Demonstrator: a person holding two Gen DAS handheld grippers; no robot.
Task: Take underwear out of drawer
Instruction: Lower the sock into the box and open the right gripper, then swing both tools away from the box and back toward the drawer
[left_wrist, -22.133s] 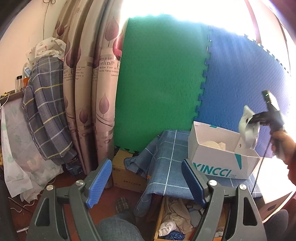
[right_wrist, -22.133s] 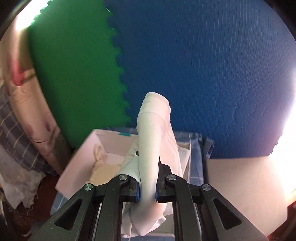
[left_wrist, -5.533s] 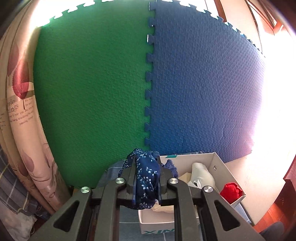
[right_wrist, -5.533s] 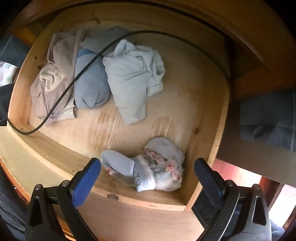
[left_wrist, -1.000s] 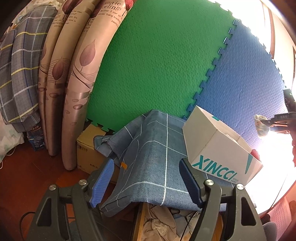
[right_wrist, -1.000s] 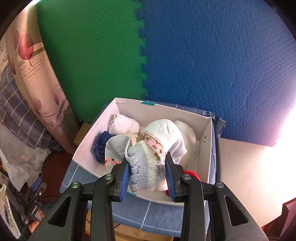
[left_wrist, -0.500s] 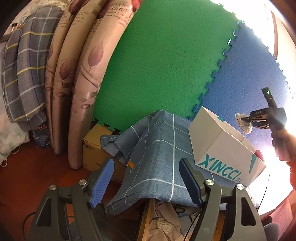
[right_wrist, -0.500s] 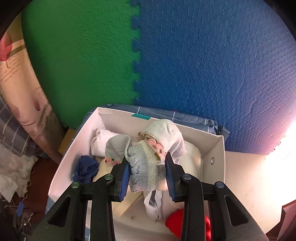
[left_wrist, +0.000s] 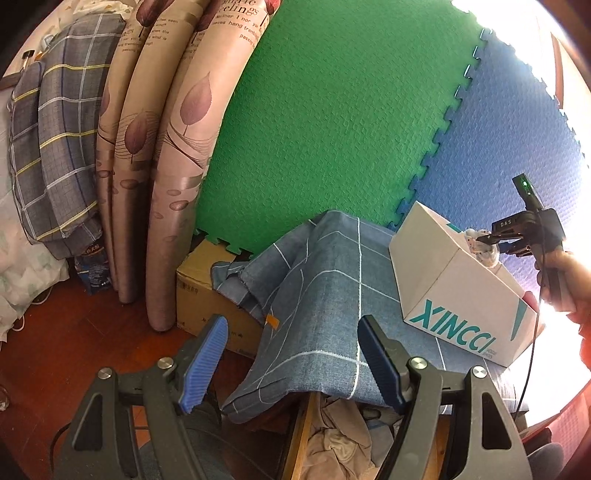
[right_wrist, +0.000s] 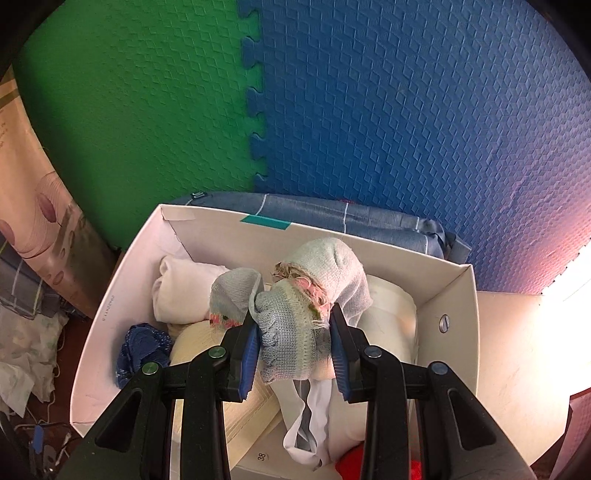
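Right gripper (right_wrist: 294, 345), one sock bundle (right_wrist: 295, 317)

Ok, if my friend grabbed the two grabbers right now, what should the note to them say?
Right hand-held gripper: shut on a pale blue knitted bundle, held over the open white XINCCI box.
Left hand-held gripper: open, empty, above the drawer front.
Box: sits on the blue checked cloth; it already holds white rolled pieces, a navy patterned piece and a red one.
Drawer: open below the cloth, beige and blue clothing still inside.
Left: drop the bundle into the box, then fetch what remains.
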